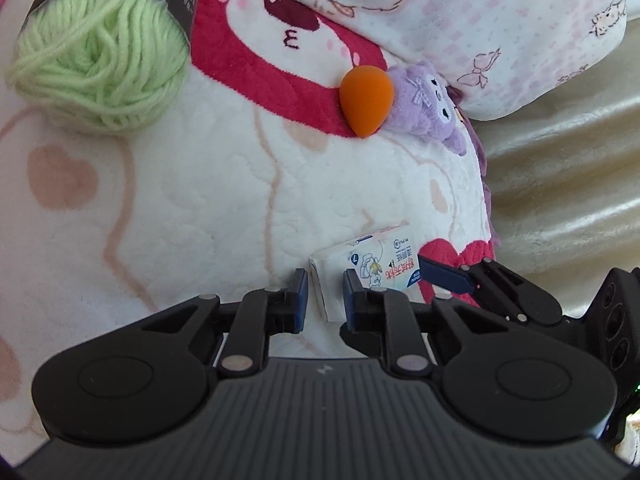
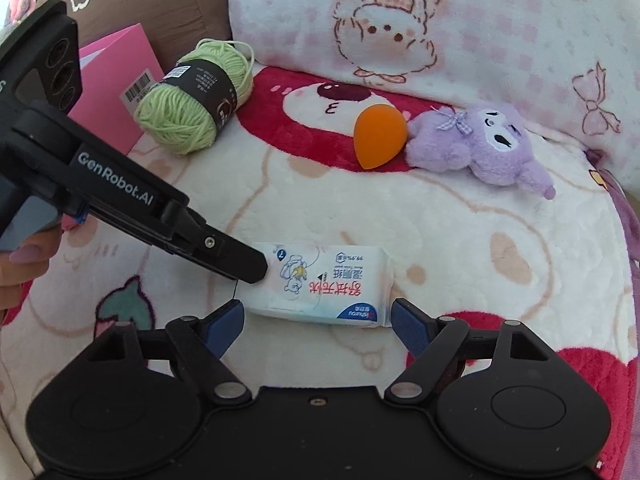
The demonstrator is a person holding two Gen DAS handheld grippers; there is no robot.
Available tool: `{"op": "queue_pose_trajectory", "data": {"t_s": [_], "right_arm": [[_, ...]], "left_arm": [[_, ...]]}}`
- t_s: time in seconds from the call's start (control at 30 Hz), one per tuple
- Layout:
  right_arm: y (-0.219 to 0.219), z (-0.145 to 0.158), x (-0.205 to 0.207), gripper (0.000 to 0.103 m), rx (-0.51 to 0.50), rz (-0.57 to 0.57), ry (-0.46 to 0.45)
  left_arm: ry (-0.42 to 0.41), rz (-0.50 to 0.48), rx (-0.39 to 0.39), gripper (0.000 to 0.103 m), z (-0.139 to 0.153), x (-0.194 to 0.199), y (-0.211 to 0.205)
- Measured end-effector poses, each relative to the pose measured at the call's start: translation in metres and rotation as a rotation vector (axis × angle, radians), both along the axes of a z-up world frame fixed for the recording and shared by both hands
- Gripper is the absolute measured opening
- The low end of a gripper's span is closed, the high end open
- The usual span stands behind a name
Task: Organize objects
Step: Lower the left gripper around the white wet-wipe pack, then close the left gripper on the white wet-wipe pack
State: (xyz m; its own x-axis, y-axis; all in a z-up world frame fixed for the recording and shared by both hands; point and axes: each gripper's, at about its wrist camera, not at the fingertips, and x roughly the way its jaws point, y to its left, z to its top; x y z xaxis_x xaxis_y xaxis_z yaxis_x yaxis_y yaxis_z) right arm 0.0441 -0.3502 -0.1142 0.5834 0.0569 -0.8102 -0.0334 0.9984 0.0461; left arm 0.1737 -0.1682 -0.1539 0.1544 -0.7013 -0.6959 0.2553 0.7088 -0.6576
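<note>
pinching one end of a white tissue pack (image 2: 320, 284) printed with red chinese characters, the left gripper (image 2: 256, 270), marked "genrobot.ai", is clamped shut; the right gripper (image 2: 318, 320) is held open around it.

The pink card (image 2: 116, 80) lies partly hidden behind the green yarn ball (image 2: 192, 100).

Pretty bright, soft daylight everywhere, shadows barely there. Heavy fisheye bend with dark corners. Cream sheet (image 1: 568, 184) on the right glares a bit; focus is decent, slightly soft up close.
</note>
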Motion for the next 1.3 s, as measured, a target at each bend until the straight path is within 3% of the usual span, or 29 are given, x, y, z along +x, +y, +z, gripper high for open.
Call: {"op": "queue_pose_trajectory", "data": {"t_s": [0.6,0.83,1.3], "right_arm": [[0.02,0.009,-0.003,0.078,-0.046,0.038,0.034],[0.037,0.024,-0.012,0.078,-0.032,0.083,0.04],[0.074,0.056,-0.025,0.081,-0.024,0.15,0.024]], "left_arm": [[-0.112,-0.019,0.053,0.018,0.024,-0.024,-0.003],[-0.153,-0.09,0.1,0.02,0.043,-0.039,0.009],[-0.191,-0.04,0.092,0.02,0.084,-0.072,0.051]]}}
